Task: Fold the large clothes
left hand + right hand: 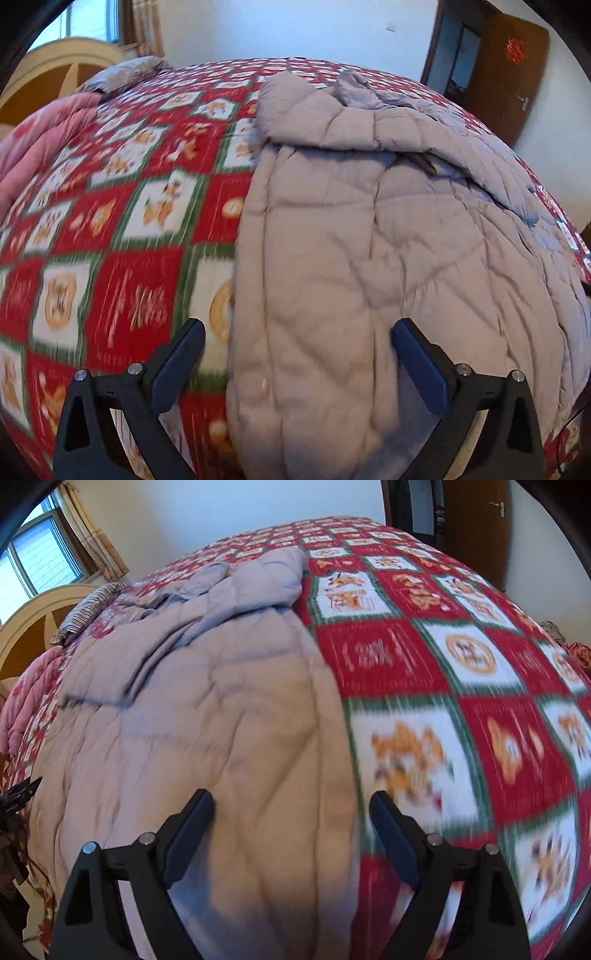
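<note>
A large grey quilted coat (369,240) lies spread on a bed with a red, white and green patterned cover (122,206). Its hood and collar are bunched at the far end. My left gripper (297,332) hovers open over the coat's near left edge, with nothing between its fingers. In the right wrist view the same coat (192,716) fills the left half, and my right gripper (291,805) hangs open above the coat's near right edge, where it meets the bed cover (461,686). Both views are motion-blurred.
A pink quilt (40,136) is heaped at the left side of the bed by a cream headboard (55,70). A brown door (509,74) stands at the far right. A window (37,561) with curtains is behind the headboard.
</note>
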A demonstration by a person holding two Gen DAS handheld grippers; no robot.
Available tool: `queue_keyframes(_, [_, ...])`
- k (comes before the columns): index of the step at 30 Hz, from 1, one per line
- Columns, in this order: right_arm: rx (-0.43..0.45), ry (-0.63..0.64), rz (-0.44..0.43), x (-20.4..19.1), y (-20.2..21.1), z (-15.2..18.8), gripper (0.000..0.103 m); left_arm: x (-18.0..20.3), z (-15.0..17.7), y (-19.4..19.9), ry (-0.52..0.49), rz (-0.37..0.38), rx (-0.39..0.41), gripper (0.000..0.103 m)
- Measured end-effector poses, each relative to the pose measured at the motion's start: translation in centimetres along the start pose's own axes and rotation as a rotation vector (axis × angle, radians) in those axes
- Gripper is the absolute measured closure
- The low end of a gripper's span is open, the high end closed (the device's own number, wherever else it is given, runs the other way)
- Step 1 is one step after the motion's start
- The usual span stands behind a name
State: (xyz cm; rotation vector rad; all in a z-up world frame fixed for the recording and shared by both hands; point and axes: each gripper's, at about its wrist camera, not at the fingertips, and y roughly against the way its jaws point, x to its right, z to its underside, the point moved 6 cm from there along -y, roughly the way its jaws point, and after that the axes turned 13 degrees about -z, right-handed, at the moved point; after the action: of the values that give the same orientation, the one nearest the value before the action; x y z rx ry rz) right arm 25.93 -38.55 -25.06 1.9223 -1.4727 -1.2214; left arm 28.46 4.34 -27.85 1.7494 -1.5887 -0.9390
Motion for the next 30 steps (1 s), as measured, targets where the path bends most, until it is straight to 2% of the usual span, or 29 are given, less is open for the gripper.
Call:
queue_keyframes(4, [0.016,-0.058,-0.041,0.3,1.5,2.5,0.021,-0.4,2.2,1.0,0.027,0.04,-0.004,0.001])
queue_keyframes(6, [0.007,-0.064,-0.058,-0.1,2.0,3.9,0.032,-0.1,2.9,1.6,0.01,0.044,0.008,0.002])
queue_keyframes(7, [0.001,-0.062,-0.067,-0.4,2.2,4.6,0.036,0.1,3.3,1.9,0.01,0.059,0.01,0.01])
queue_keyframes(9, [-0.006,-0.061,-0.097,-1.0,2.4,5.7,0.051,0.3,3.8,2.5,0.008,0.076,0.025,0.021])
queue_keyframes(11, [0.001,-0.061,-0.115,-1.4,2.5,6.7,0.06,0.7,4.0,3.0,-0.01,0.079,0.047,0.035])
queue_keyframes(13, [0.017,-0.074,-0.138,-1.5,2.5,7.0,0.069,0.7,4.2,3.6,-0.023,0.092,0.061,0.067])
queue_keyframes(15, [0.032,-0.089,-0.167,-1.8,2.7,7.1,0.08,0.5,4.3,4.2,-0.02,0.114,0.068,0.079])
queue_keyframes(16, [0.04,-0.083,-0.167,-2.0,2.9,7.1,0.081,0.3,4.4,4.6,-0.021,0.117,0.074,0.083])
queue_keyframes(21, [0.071,-0.073,-0.177,-2.8,4.0,7.7,0.086,-0.7,4.8,6.5,-0.026,0.131,0.118,0.088])
queue_keyframes(30, [0.159,-0.109,-0.26,-3.4,7.9,9.1,0.089,-1.9,5.5,12.4,-0.006,0.228,0.197,0.093])
